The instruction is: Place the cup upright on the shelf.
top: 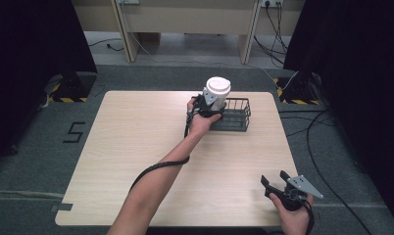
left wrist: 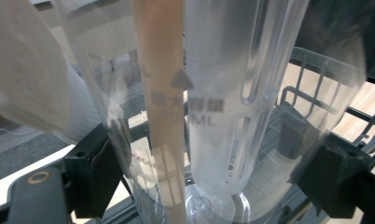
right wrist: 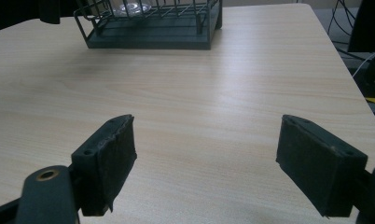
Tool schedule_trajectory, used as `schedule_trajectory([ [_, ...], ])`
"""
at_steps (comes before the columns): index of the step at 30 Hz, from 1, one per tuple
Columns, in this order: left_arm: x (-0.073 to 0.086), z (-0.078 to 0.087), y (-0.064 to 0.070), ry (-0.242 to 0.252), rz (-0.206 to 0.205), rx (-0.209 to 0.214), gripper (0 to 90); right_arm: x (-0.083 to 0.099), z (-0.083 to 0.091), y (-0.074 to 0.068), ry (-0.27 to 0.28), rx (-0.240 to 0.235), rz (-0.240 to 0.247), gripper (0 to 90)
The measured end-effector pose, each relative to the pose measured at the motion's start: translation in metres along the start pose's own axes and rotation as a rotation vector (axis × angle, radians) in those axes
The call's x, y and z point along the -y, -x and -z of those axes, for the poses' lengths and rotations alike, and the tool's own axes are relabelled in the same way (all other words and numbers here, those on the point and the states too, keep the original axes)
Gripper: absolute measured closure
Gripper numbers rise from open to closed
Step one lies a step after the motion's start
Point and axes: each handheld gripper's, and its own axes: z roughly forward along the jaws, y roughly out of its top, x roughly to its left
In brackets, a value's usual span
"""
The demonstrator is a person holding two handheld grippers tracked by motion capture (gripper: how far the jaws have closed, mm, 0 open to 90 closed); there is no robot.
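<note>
Here, the left gripper (top: 208, 105) clamps a clear bottle (top: 216, 96) with a white cap over the wire basket (top: 238, 116) at the wooden table's (top: 136, 147) far side; the right gripper (top: 278, 182), jaws apart, rests near right, above grey carpet (top: 33, 161).

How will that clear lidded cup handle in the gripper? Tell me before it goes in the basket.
The clear plastic cup is probably light; it looks empty in the left gripper view. Its thin walls may flex under the left gripper. Tall with a white lid, it may tip in the wire basket.
</note>
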Motion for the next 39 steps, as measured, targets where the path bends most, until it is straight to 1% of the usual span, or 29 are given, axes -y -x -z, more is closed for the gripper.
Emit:
schedule_trajectory([
  [12,0.002,0.008,0.001,0.002,0.007,-0.009,16.5,0.000,0.000,0.000,-0.001,0.000,0.000,20.1],
  [26,0.005,0.017,-0.001,-0.006,0.034,-0.020,15.5,0.000,0.000,0.000,-0.001,-0.002,0.005,20.1],
  [28,0.005,0.019,-0.003,-0.005,0.034,-0.020,15.2,0.000,0.000,-0.001,-0.003,0.000,0.004,20.1],
  [31,0.004,0.022,-0.003,0.002,0.020,-0.017,14.5,0.000,0.000,-0.001,-0.005,0.000,0.000,20.1],
  [37,0.004,0.027,-0.003,0.004,0.032,-0.013,14.4,0.000,0.000,-0.001,-0.004,0.001,0.005,20.0],
  [39,0.004,0.030,-0.003,0.007,0.030,-0.010,14.5,0.000,0.000,-0.001,-0.004,0.001,0.005,20.0],
])
